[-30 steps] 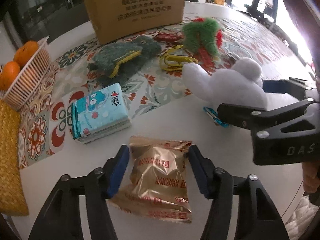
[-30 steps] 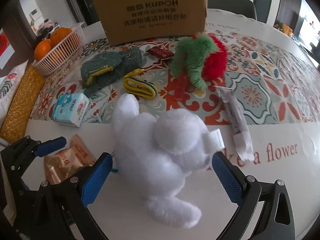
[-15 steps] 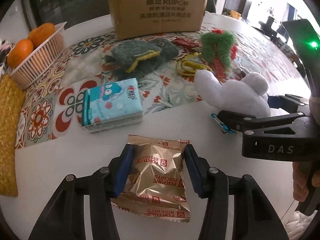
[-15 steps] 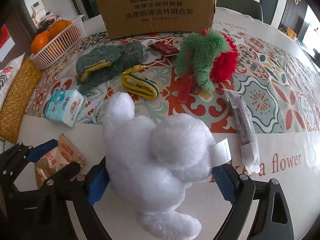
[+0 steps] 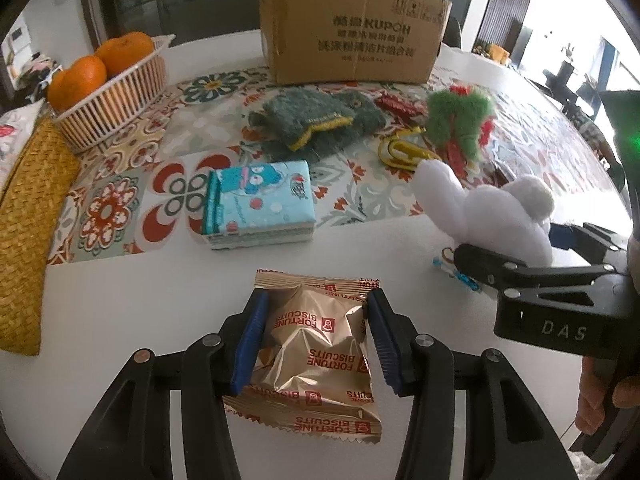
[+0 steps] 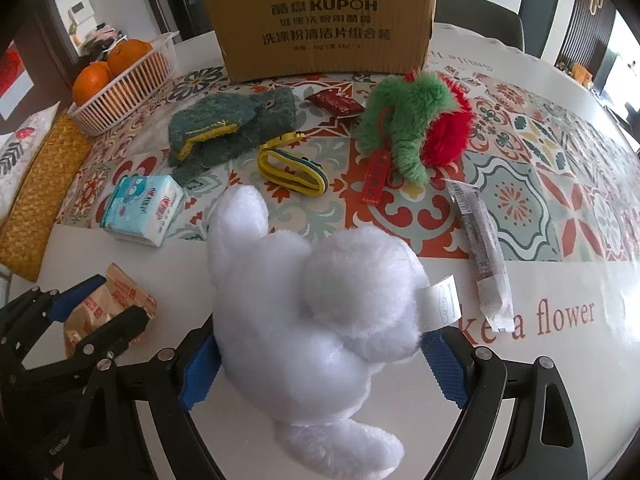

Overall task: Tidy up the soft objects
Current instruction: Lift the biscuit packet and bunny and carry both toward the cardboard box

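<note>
In your left wrist view, the left gripper (image 5: 316, 336) has just been closing and its blue pads now press both sides of the gold biscuit packet (image 5: 316, 344), which lies on the white table (image 5: 140, 292); nothing looks sorted yet. The tissue pack (image 5: 258, 204) sits just beyond, the cardboard box (image 5: 352, 28) well behind. In your right wrist view, the right gripper (image 6: 320, 364) has been narrowing around the white plush (image 6: 316, 300), pads touching its flanks. The green plush (image 6: 408, 116), dark knit toy (image 6: 228, 128) and long wrapper (image 6: 480, 248) await.

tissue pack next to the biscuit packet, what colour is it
Light blue tissue pack with a cartoon character print; clearest in the left wrist view.
</note>
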A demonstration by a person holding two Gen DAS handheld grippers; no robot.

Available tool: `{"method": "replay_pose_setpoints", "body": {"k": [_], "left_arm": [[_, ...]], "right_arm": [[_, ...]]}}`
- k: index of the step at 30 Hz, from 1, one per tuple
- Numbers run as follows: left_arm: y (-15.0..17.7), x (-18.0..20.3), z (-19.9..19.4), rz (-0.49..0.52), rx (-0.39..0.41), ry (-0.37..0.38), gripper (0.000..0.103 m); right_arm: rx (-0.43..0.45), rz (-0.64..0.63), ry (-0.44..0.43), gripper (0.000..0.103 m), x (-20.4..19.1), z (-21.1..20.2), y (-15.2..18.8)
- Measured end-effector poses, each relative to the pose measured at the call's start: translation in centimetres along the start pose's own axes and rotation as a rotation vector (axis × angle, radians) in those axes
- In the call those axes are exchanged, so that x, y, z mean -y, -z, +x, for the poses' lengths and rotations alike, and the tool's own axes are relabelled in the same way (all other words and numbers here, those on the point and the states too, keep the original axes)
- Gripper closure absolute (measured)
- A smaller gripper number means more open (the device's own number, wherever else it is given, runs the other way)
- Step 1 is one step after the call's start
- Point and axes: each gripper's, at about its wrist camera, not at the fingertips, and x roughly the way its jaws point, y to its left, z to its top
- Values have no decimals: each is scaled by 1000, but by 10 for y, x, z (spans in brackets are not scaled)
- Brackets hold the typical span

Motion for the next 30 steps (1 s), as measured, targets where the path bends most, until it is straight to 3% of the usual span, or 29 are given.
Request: {"method": "replay_pose_setpoints", "body": {"k": [18,30], "left_arm": [[-13,-1,-37,-44,90,-24,53],[-48,8,-73,-45,187,-7,53]], "right_arm": [[81,21,1,17,-1,-34,-1],[203,79,-15,17,8,-81,-22]]}}
